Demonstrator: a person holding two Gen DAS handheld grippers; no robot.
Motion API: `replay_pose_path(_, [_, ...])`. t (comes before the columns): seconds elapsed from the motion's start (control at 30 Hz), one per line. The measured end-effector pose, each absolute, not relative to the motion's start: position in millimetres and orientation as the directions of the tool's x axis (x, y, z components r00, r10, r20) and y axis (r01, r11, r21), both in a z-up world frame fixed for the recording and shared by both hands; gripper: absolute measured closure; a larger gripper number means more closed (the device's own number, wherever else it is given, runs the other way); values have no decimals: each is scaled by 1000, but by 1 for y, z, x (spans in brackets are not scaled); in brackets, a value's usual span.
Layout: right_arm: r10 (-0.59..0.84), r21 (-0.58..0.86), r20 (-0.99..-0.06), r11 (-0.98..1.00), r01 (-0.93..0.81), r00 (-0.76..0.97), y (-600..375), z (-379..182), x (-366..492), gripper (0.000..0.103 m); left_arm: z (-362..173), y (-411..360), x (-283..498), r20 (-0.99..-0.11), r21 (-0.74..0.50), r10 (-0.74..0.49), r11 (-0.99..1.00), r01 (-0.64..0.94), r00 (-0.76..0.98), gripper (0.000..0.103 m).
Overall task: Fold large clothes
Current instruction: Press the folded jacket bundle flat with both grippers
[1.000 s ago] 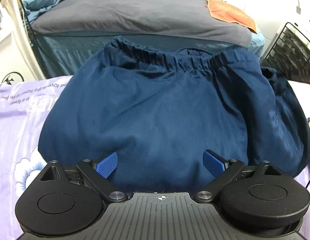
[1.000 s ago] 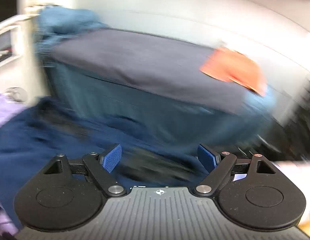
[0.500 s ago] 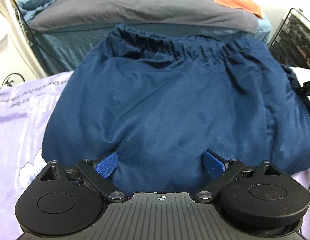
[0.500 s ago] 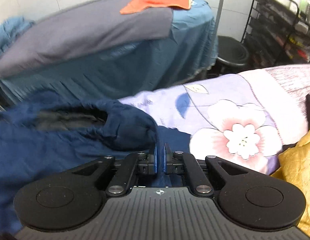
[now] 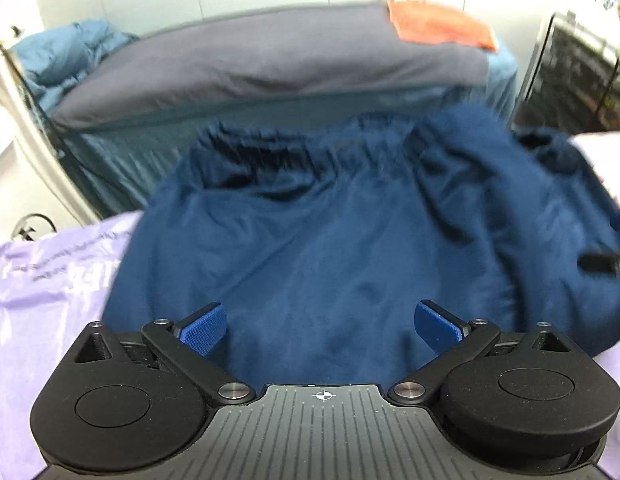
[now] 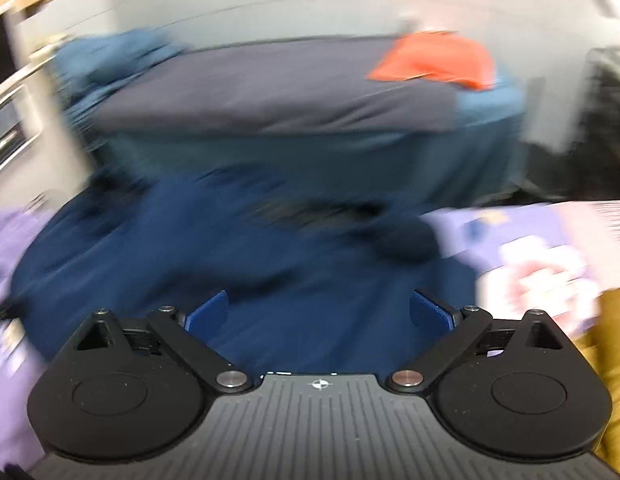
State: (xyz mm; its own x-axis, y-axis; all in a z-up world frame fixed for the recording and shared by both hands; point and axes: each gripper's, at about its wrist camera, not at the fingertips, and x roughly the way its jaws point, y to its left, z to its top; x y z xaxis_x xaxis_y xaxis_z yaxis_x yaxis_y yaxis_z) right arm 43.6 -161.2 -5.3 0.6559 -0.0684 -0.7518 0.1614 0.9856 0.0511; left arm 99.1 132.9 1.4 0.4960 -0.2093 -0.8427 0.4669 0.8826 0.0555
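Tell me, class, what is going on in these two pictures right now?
A person with a handheld gripper in each hand is folding a large navy garment spread on a lilac floral bedsheet. Both the left gripper and the right gripper have their jaws wide apart and hold nothing; the cloth lies loose in front of them, its gathered waistband on the far side. The right view is blurred. Behind stands a bed with a grey cover and an orange cloth.
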Motion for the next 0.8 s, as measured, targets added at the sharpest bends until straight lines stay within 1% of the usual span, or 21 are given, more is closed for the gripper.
replay_pose_path(0.1, [-12, 25, -784, 998, 52, 620, -124, -26, 40, 6, -22, 138, 127, -862, 135, -98, 901, 412, 498, 0])
replay_pose_path(0.13, [0, 18, -793, 1000, 24, 609, -116, -33, 41, 6, -29, 143, 137, -870, 139, -78, 909, 394, 487, 0])
replay_pose_path(0.17, [1, 6, -803, 1000, 6, 596, -109, -40, 43, 7, -34, 151, 148, -883, 109, -85, 919, 379, 461, 0])
replay_pose_path(0.2, [-27, -20, -820, 1000, 18, 571, -106, -47, 48, 7, -38, 160, 157, -895, 67, -104, 930, 361, 434, 0])
replay_pose_path(0.23, [-75, -45, -834, 997, 67, 546, -110, -54, 54, 6, -41, 166, 165, -905, 31, -120, 938, 344, 407, 0])
replay_pose_path(0.27, [-86, -26, -841, 993, 119, 534, -120, -58, 57, 1, -44, 170, 172, -915, 1, -133, 943, 331, 382, 0])
replay_pose_path(0.33, [-47, 78, -862, 971, 224, 505, -148, -67, 60, 1, -48, 173, 182, -923, -32, -150, 948, 316, 355, 0])
replay_pose_path(0.4, [-56, 93, -881, 953, 289, 470, -167, -78, 65, 1, -54, 166, 184, -931, -3, -127, 940, 341, 343, 0])
replay_pose_path(0.5, [-57, 93, -894, 947, 308, 445, -174, -86, 69, 0, -60, 154, 183, -933, 57, -79, 930, 362, 350, 0])
replay_pose_path(0.6, [-89, 37, -907, 957, 289, 411, -169, -88, 82, 0, -63, 152, 184, -939, 61, -67, 933, 356, 337, 0])
replay_pose_path(0.8, [-127, -6, -907, 957, 289, 401, -157, -94, 85, 0, -64, 147, 190, -950, 60, -57, 931, 361, 306, 0])
